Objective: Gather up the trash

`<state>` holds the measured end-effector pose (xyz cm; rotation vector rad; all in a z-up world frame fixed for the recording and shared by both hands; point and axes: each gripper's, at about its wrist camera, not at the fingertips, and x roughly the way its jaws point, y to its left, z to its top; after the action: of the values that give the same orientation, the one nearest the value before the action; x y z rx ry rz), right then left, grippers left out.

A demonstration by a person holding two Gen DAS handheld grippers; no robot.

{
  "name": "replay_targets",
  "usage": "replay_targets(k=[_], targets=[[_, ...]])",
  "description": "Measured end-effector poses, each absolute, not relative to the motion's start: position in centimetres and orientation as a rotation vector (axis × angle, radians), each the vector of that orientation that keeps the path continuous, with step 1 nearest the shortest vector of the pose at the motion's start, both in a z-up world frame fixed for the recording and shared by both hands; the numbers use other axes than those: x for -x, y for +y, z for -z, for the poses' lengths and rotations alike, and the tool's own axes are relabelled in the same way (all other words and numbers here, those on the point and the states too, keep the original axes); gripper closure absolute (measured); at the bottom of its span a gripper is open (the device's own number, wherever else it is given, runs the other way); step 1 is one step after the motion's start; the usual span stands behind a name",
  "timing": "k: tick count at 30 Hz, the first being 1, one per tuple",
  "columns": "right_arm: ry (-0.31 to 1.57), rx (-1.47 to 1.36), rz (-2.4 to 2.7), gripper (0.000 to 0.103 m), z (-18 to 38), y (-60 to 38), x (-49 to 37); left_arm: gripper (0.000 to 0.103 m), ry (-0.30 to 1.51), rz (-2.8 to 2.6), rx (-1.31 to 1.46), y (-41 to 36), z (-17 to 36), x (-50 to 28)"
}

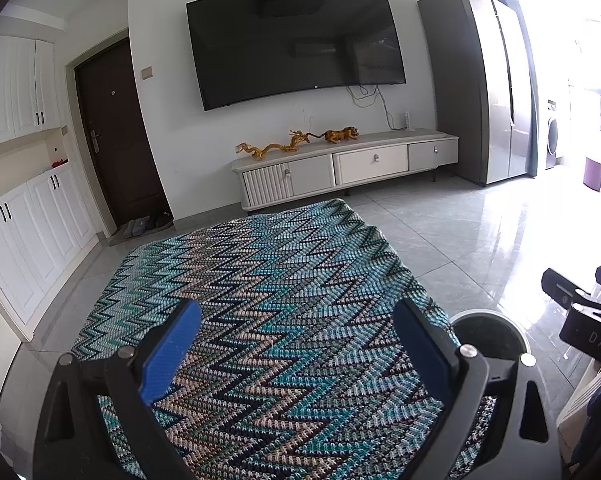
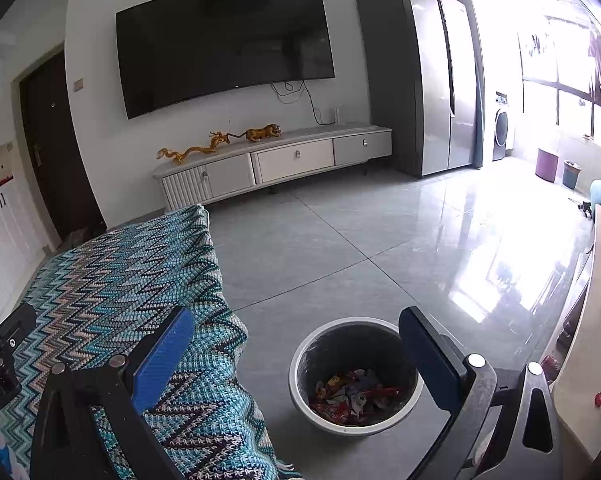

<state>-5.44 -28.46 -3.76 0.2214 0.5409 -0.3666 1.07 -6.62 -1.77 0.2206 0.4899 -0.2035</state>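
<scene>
We hold both claws above the near end of a table draped in a blue zigzag knitted cloth (image 1: 284, 304), and neither one carries anything. Our left gripper (image 1: 296, 344) has its blue fingers (image 1: 172, 352) spread wide apart, with only the cloth showing in the gap between them. Our right gripper (image 2: 296, 354) is likewise parted and empty, and it sits just past the cloth's right edge, over the grey tiled floor (image 2: 340, 248). The trash bin (image 2: 356, 376), a round dark pail with a pale rim, stands on the floor just beside the draped table, and from the right wrist view it lies below and between the right claw's fingers, nearer the right one. At its bottom we see a heap of colourful wrappers (image 2: 352, 396), mostly red with some yellow. From the left wrist view the bin's rim (image 1: 488, 316) peeks out just behind the left claw's right finger, its contents hidden from there.
</scene>
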Motion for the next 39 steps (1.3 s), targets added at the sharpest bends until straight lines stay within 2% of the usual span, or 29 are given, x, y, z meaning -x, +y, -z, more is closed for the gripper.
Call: replay_targets(k=[39], targets=[[0.556, -0.177, 0.383, 0.0, 4.2, -28.2, 5.2, 0.006, 0.502, 0.181, -0.195, -7.1, 1.2, -1.4]])
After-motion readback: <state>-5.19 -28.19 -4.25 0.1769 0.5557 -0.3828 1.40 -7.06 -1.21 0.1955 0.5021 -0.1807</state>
